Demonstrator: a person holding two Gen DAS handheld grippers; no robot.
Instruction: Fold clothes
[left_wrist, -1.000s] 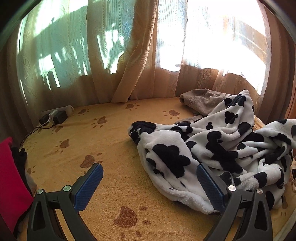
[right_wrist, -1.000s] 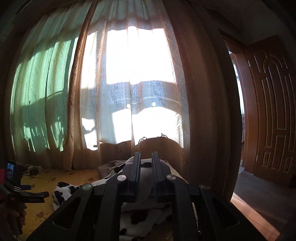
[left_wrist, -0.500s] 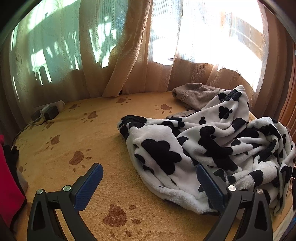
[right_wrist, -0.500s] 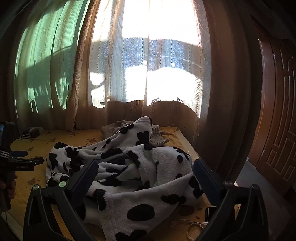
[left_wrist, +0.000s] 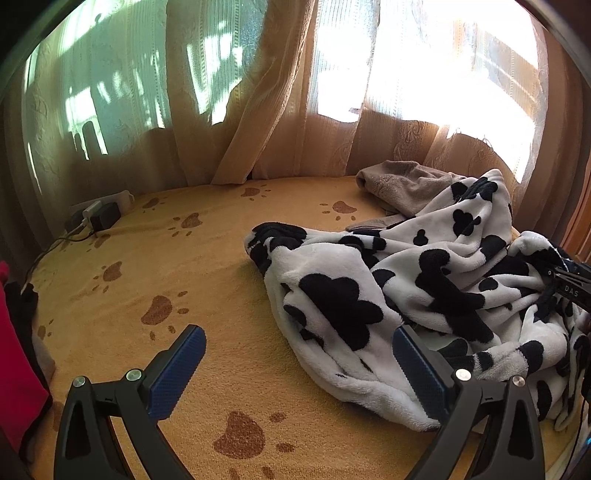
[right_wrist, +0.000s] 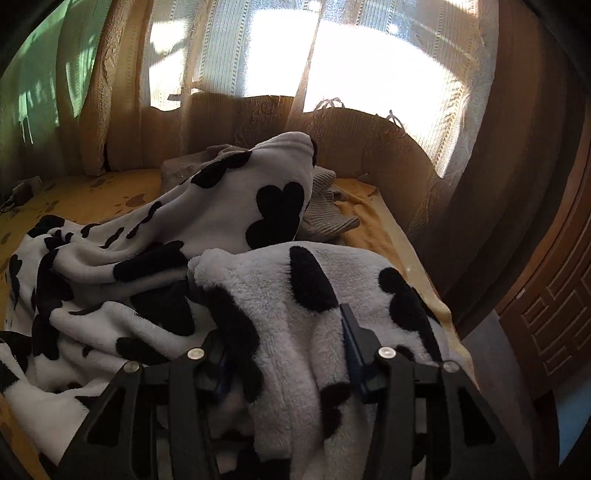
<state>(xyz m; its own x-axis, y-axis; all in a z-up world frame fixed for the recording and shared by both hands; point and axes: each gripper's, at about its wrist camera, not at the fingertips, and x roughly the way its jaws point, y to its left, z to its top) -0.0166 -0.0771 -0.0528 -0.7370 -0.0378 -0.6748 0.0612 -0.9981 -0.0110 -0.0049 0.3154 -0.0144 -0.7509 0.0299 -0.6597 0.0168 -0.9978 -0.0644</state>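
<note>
A white fleece garment with black cow spots (left_wrist: 406, 280) lies crumpled on the right half of an orange bed cover (left_wrist: 184, 280) printed with brown paws. My left gripper (left_wrist: 298, 334) hovers open low over the cover, its right finger (left_wrist: 417, 365) above the fleece's near edge, nothing between the pads. In the right wrist view my right gripper (right_wrist: 282, 328) has its jaws closing on a thick fold of the fleece (right_wrist: 229, 206), which fills the gap and touches both fingers. Part of that gripper's body (left_wrist: 569, 284) shows at the right edge of the left wrist view.
A beige knitted garment (left_wrist: 402, 181) lies behind the fleece near the curtains (left_wrist: 258, 92). A power strip with chargers and a cable (left_wrist: 99, 214) sits at the cover's far left. Red cloth (left_wrist: 14, 369) hangs at the left edge. A wooden door (right_wrist: 554, 314) stands right of the bed.
The right gripper swung down from facing the curtains to the fleece, opened wide on the way, then closed around a fold. The left gripper stayed almost still.
</note>
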